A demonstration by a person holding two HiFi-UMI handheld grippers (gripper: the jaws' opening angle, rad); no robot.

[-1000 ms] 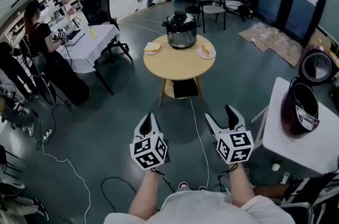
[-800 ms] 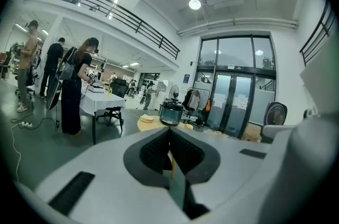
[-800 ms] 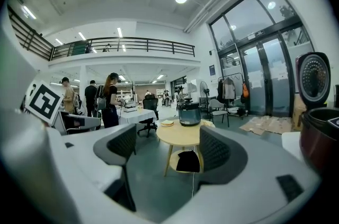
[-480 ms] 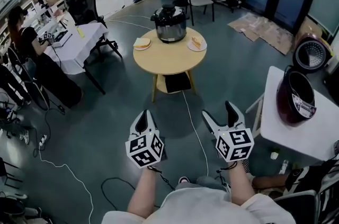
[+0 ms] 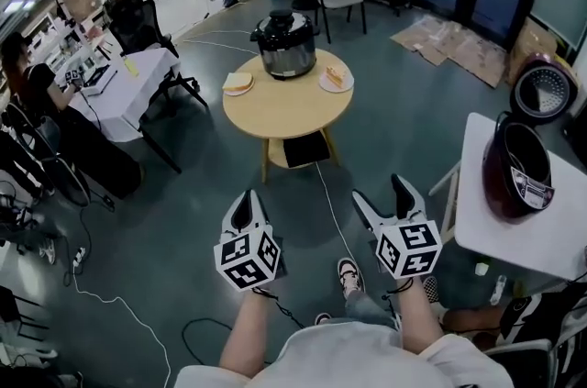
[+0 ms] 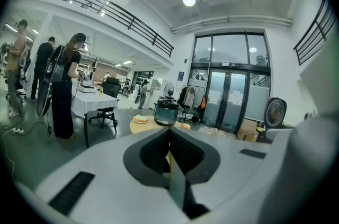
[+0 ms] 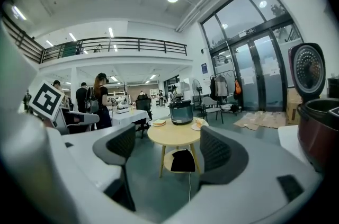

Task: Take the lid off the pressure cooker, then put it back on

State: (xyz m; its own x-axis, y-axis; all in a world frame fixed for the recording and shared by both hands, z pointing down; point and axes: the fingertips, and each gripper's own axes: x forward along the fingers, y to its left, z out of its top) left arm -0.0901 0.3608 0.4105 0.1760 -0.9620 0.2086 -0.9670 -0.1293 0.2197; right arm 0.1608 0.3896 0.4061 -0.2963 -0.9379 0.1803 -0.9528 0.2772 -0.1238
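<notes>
The pressure cooker (image 5: 284,44), steel with a black lid on top, stands at the far side of a round wooden table (image 5: 292,109) some steps ahead of me. Both grippers hang in mid air over the floor, well short of the table. My left gripper (image 5: 246,205) is shut, its pads pressed together with nothing between them. My right gripper (image 5: 381,194) is open and empty. The cooker (image 6: 166,112) shows small above the closed jaws in the left gripper view. In the right gripper view the cooker (image 7: 181,112) and table (image 7: 177,136) appear between the spread jaws (image 7: 169,151).
Two plates of food (image 5: 238,83) (image 5: 336,79) flank the cooker. A white table (image 5: 495,239) at right holds a dark red cooker pot (image 5: 518,171). A cable (image 5: 336,226) runs across the floor toward the round table. A cloth-covered table (image 5: 128,79) with seated people is at left.
The person has stepped forward: the round table and cooker sit a little closer and more to the left. Both grippers moved along with the body. A shoe now shows below.
</notes>
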